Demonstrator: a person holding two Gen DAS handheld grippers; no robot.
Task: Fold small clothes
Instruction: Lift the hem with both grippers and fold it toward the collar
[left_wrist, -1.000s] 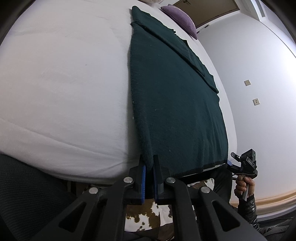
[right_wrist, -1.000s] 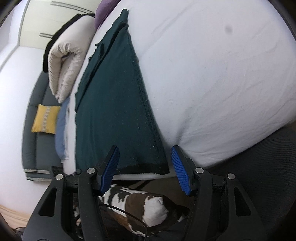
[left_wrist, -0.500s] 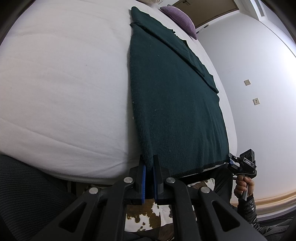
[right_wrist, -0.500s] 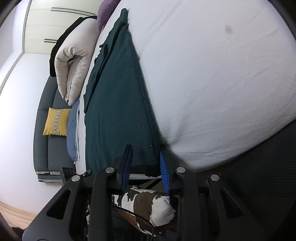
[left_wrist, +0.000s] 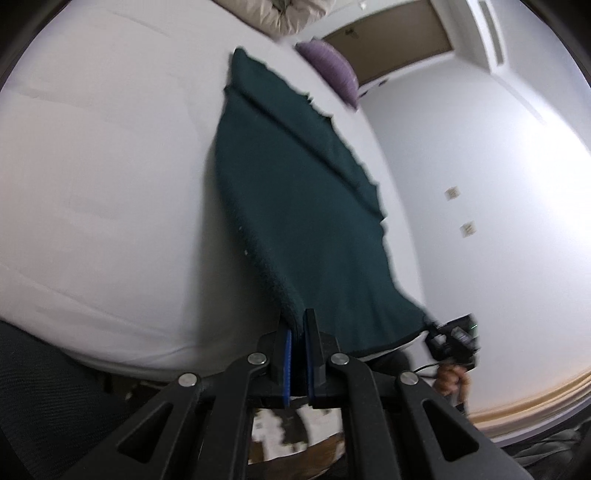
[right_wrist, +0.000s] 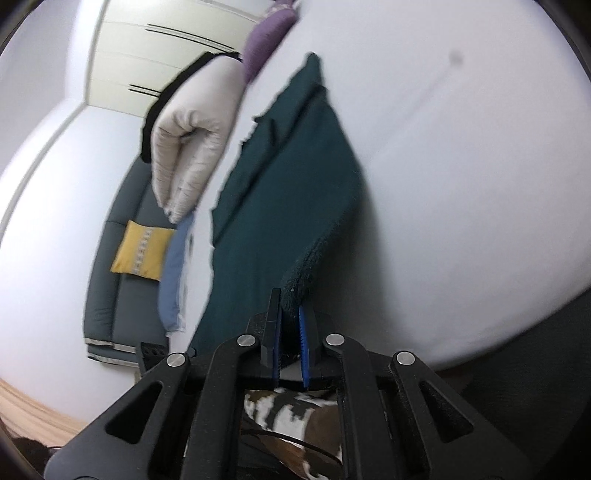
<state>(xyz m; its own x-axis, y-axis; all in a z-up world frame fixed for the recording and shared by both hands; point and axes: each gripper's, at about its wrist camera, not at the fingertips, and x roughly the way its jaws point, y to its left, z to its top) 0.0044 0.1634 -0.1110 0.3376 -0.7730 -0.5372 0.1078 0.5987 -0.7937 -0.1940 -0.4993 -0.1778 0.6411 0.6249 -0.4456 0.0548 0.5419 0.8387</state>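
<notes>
Both near corners of the dark green garment (left_wrist: 303, 206) are pinched: left gripper (left_wrist: 297, 332) and right gripper (right_wrist: 290, 317) each clamp one. The hem hangs lifted off the white bed (left_wrist: 110, 166), bare sheet on both sides.

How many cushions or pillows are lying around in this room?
2: a purple pillow at the bed's far end, and a yellow cushion on the grey sofa beside the bed. Others may be hidden.

Matt, nubbly dark-green knit garment (left_wrist: 306, 206) lies on a smooth white cloth bedsheet (left_wrist: 110, 177).
</notes>
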